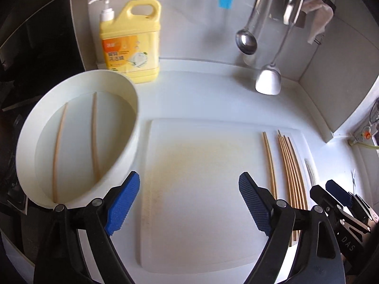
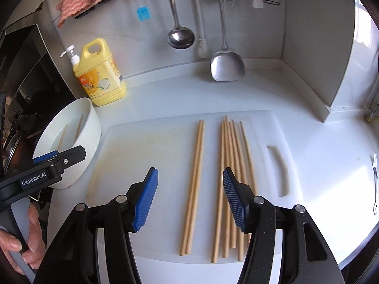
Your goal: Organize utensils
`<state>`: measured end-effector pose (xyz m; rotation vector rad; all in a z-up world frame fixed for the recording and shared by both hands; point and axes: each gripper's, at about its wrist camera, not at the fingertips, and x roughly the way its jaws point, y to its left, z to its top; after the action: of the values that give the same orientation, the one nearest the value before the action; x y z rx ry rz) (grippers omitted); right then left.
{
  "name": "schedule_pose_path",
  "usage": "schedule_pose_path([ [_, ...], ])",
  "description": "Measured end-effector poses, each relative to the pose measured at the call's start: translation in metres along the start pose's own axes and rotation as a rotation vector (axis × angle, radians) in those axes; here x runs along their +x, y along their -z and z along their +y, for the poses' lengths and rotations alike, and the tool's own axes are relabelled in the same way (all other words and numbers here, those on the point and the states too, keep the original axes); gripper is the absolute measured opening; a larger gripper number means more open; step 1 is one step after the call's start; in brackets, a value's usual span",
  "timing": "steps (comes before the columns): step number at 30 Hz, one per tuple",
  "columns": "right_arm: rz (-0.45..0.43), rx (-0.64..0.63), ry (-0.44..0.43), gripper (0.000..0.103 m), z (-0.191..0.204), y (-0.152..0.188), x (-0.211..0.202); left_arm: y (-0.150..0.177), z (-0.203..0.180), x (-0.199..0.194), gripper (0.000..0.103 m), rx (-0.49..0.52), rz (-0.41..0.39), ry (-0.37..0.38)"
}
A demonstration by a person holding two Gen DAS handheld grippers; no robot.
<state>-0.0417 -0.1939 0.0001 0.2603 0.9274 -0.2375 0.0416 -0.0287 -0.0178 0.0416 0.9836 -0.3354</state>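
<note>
A white cutting board (image 2: pixel 142 146) lies on the counter. On it rest a pair of wooden chopsticks (image 2: pixel 199 146) and, to their right, a loose bunch of several more chopsticks (image 2: pixel 231 146). My right gripper (image 2: pixel 189 172) hangs open above the pair, and nothing is between its pads. Left of the board stands a white oval basin (image 1: pixel 132 118) with two chopsticks (image 1: pixel 94 137) lying inside. My left gripper (image 1: pixel 189 177) is open and empty over the bare left part of the board (image 1: pixel 189 142), beside the basin. The bunch (image 1: pixel 291 165) and the right gripper (image 1: pixel 336 196) show at the right edge of the left wrist view.
A yellow detergent bottle (image 1: pixel 130 42) stands at the back wall. A ladle (image 2: pixel 181 37), a steel spatula (image 2: pixel 226 66) and a blue brush (image 2: pixel 143 14) hang there. A fork (image 2: pixel 375 182) lies on the counter's right. A dark stove (image 2: pixel 28 90) borders the left. A hand (image 2: pixel 30 236) holds the left gripper.
</note>
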Motion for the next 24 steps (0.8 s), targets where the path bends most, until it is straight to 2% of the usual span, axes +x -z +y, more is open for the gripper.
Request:
schedule_pose_path([
  [5, -0.007, 0.025, 0.024, 0.055, -0.051, 0.011, -0.002, 0.015, -0.043, 0.016, 0.084, 0.032, 0.022, -0.013],
  [10, -0.007, 0.029, 0.012, 0.055, -0.088, 0.019, 0.005, 0.027, -0.069, 0.030, 0.084, 0.029, 0.028, -0.036],
  [15, -0.006, 0.019, 0.000, 0.055, -0.104, 0.019, 0.014, 0.033, -0.084, 0.046, 0.084, 0.025, 0.045, -0.062],
  [20, -0.022, 0.030, -0.007, 0.055, -0.107, 0.019, 0.021, 0.039, -0.088, 0.059, 0.084, 0.047, 0.042, -0.052],
  [24, -0.026, 0.021, 0.029, 0.055, -0.106, 0.021, 0.030, 0.042, -0.094, 0.072, 0.084, 0.077, 0.038, -0.050],
])
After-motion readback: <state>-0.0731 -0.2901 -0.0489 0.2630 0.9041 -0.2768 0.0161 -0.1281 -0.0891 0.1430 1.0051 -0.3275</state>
